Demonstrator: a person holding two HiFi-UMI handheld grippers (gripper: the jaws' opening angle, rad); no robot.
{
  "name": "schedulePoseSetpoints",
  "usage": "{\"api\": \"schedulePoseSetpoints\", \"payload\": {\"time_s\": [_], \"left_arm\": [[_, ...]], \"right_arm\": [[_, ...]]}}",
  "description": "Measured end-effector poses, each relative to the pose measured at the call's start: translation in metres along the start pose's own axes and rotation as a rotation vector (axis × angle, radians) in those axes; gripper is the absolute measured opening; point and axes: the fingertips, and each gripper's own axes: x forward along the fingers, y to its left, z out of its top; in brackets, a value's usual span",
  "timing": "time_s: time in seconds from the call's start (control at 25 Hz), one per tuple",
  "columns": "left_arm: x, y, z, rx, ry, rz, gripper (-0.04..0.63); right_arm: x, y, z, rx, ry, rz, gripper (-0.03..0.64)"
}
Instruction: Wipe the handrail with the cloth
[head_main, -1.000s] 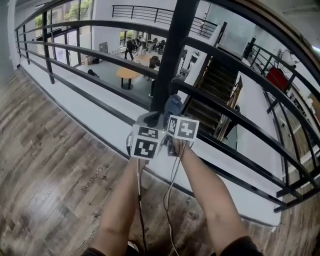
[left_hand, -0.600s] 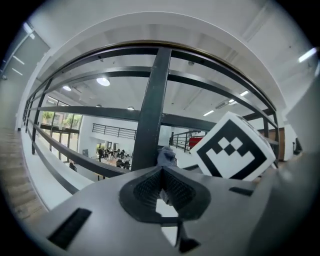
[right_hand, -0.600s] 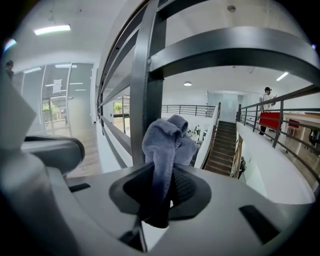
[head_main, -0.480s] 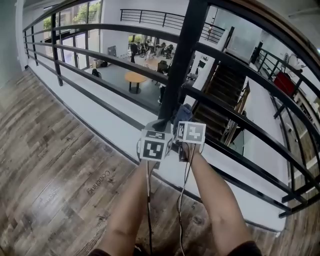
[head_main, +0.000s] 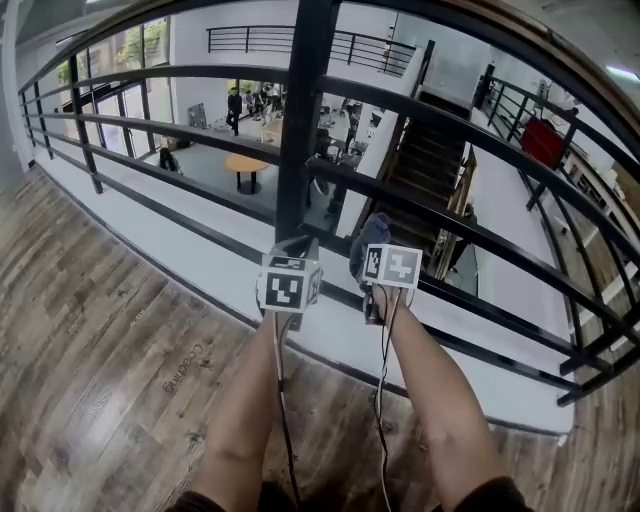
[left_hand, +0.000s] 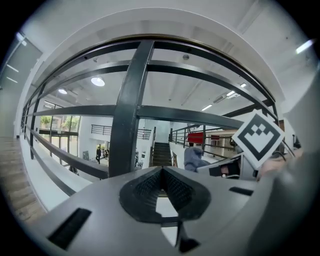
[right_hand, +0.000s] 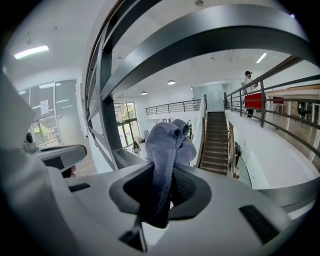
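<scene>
Blue-grey cloth (right_hand: 167, 147) is pinched in the right gripper (right_hand: 162, 192). The two jaws are pressed onto it from both sides. One soft bunch of the cloth sticks up past the jaw tips, and a small end hangs down behind them.

The left gripper (left_hand: 161, 187) holds nothing. Its jaws are pushed together, with only a thin line between the dark ribbed pads.

From the head view, both grippers are held up side by side in front of a black metal railing. The left gripper (head_main: 298, 250) points at the thick black post (head_main: 300, 130) and is very near it. I cannot tell if it touches. The right gripper (head_main: 368, 262) is just to the right of the post. Its cloth (head_main: 364, 248) sits close to one of the black cross bars (head_main: 470, 232), but I cannot tell if it touches the bar.

The handrail (head_main: 545, 62) is the top bar of the railing. It runs high above both grippers, well apart from the cloth.

The person's two bare arms (head_main: 440, 400) reach forward over a brown wooden floor (head_main: 90, 330). Thin cables (head_main: 381, 400) hang down from the grippers along the arms.
</scene>
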Motion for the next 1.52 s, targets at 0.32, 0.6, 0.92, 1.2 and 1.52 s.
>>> {"api": "schedulePoseSetpoints", "payload": {"time_s": [0.32,0.6,0.92,1.2,1.52], "left_arm": [[0.010,-0.084,0.020,-0.025,-0.021,-0.131,0.003],[0.027,-0.142,0.018,0.058,-0.003,-0.144,0.003],[0.060,-0.246,0.005,0.078,0.012,-0.211,0.003],[0.066,-0.335,0.003,0.099,0.011,-0.306,0.003],[0.069,-0.428,-0.004,0.115,0.033,-0.356,0.003]], "right_arm": [[-0.050,-0.090,-0.015,0.024,0.037,-0.060,0.080],[-0.098,-0.180,-0.029,0.050,0.025,-0.129,0.080],[-0.146,-0.252,-0.045,-0.030,0.017,-0.195,0.080],[-0.193,-0.313,-0.060,-0.102,0.017,-0.257,0.080],[-0.265,-0.428,-0.093,-0.037,0.015,-0.329,0.080]]}}
